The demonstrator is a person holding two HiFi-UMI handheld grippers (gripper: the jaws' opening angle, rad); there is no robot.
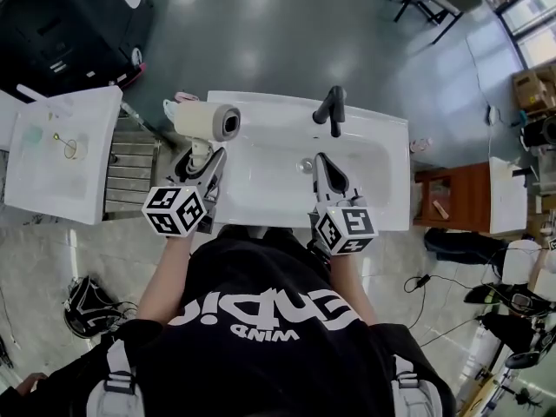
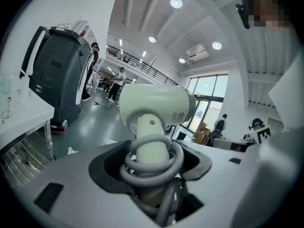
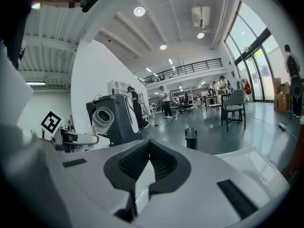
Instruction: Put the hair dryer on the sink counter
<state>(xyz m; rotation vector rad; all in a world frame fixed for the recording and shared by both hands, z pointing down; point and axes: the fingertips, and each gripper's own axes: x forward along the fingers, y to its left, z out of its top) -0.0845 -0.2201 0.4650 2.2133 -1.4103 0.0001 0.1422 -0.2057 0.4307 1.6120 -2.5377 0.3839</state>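
Observation:
A cream hair dryer (image 1: 207, 122) with a grey end hangs over the back left part of the white sink counter (image 1: 387, 150). My left gripper (image 1: 201, 156) is shut on its handle. In the left gripper view the hair dryer (image 2: 156, 106) stands upright between the jaws, with a grey cord (image 2: 152, 167) coiled round the handle. My right gripper (image 1: 323, 165) is shut and empty over the basin (image 1: 269, 185), in front of the black faucet (image 1: 331, 109). The right gripper view shows the hair dryer (image 3: 102, 119) off to its left and the faucet (image 3: 190, 137) ahead.
A white table (image 1: 61, 159) with small items stands left of the sink, with a metal rack (image 1: 130, 172) between them. A black machine (image 1: 69, 24) is at the back left, a wooden cabinet (image 1: 452, 198) at the right and a dark bag (image 1: 91, 307) on the floor.

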